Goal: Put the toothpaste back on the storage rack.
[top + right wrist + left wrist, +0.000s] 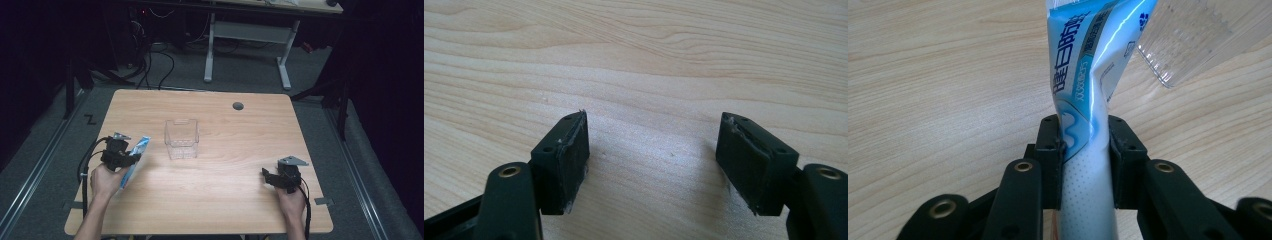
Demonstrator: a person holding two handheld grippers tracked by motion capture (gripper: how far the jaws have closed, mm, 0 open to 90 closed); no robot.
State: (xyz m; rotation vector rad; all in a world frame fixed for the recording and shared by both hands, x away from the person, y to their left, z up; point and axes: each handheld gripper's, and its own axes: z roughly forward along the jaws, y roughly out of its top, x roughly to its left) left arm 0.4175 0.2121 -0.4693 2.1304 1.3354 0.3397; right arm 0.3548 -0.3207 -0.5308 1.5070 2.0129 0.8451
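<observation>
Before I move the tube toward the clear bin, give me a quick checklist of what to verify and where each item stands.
1. Left claw grip on the blue and white tube: both pads press its sides. Ok.
2. Tube off the table: the high view shows it raised at a slant. Ok.
3. Clear bin upright with its mouth open upward. Ok.
4. Bin empty: nothing seen inside. Ok.
5. Path from tube to bin: bare wood between them. Ok.
6. Right claw out of the way: open, holding nothing, near the table's right edge. Ok.
</observation>
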